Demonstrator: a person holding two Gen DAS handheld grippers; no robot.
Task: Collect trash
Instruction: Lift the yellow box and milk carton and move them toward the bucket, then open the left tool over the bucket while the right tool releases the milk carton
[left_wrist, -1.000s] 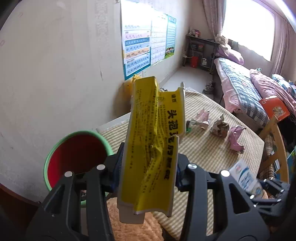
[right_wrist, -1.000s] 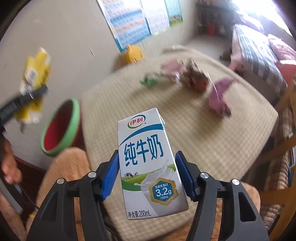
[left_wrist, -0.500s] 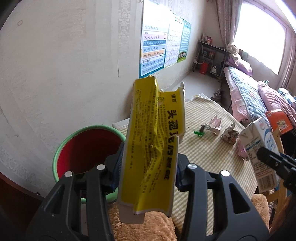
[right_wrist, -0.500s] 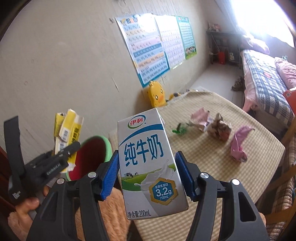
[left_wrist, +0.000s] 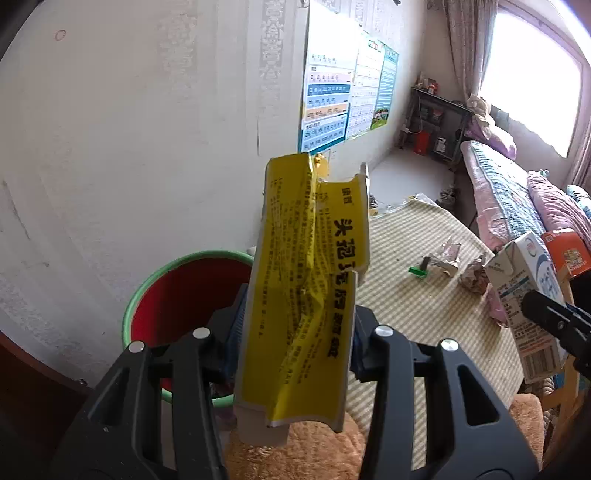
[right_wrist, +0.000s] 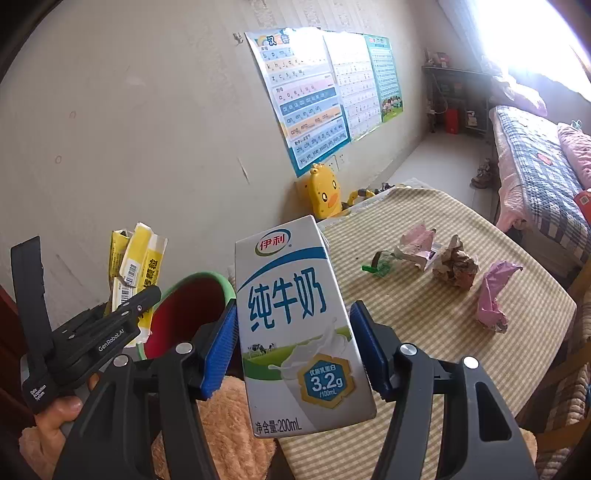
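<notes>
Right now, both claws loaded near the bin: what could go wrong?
The yellow box is crushed and torn, so it may catch on the left claw instead of dropping cleanly. The bin opening is narrow, so the milk carton may hit its rim or the left claw if both drop together.

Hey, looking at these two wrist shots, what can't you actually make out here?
- Inside of the red bin: left wrist view, its floor hidden by the yellow box and the left gripper; right wrist view, by the milk carton.
- Poster text: too small in both views.
- Crumpled wrappers on the table: print unreadable.
- Window: glare washes it out.
</notes>
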